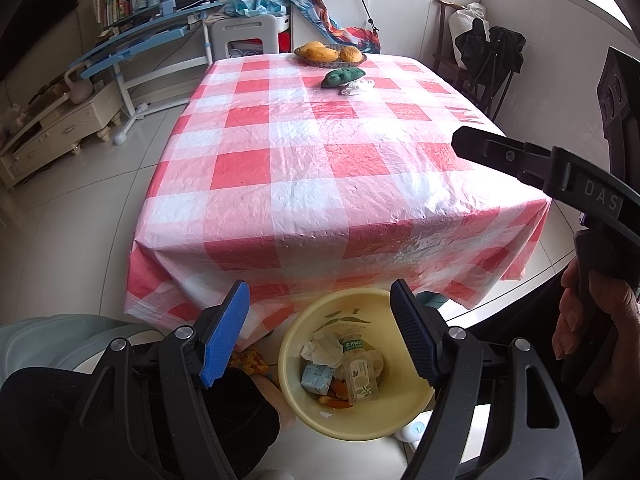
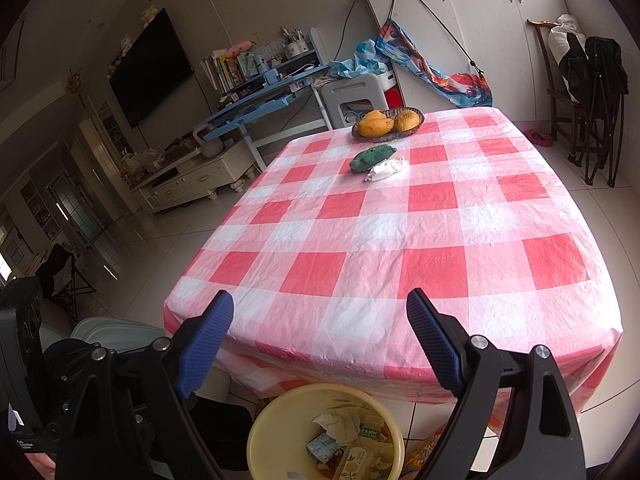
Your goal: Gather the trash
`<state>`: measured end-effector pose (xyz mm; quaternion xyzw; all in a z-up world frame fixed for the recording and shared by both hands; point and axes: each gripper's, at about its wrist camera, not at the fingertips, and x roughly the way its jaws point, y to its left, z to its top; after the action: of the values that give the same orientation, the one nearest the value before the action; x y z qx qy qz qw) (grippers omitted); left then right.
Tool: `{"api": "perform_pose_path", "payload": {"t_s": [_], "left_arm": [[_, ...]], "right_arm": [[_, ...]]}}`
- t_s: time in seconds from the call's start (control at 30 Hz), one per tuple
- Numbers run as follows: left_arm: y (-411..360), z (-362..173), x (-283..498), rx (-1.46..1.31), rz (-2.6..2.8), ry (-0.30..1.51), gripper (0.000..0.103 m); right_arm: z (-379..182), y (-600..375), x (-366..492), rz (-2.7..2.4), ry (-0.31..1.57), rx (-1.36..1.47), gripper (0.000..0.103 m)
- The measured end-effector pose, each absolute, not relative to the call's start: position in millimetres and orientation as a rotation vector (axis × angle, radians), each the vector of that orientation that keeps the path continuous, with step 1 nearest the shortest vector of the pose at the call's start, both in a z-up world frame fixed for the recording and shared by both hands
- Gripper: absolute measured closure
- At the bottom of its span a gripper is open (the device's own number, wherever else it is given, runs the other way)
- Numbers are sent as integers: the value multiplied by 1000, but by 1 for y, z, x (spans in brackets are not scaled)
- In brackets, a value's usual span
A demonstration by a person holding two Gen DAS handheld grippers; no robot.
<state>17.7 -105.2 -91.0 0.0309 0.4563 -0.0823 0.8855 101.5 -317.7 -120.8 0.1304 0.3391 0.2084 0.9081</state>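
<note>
A yellow bin stands on the floor at the table's near edge; it also shows in the right wrist view. In it lie a clear bottle, crumpled tissue and a small blue carton. My left gripper is open and empty above the bin. My right gripper is open and empty over the table's near edge. On the far part of the table lie a crumpled white tissue and a green sponge-like object.
A red and white checked cloth covers the table. A basket of yellow fruit stands at its far end. A blue desk and a TV cabinet stand left. Dark chairs stand right. The right gripper's body shows in the left wrist view.
</note>
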Motion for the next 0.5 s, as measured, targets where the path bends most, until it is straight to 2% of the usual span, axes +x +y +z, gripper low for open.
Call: {"api": "perform_pose_path", "payload": {"t_s": [0.5], "left_arm": [[-104, -91, 16, 61, -171, 947, 33]], "right_arm": [[-121, -318, 102, 430, 699, 267, 18]]}}
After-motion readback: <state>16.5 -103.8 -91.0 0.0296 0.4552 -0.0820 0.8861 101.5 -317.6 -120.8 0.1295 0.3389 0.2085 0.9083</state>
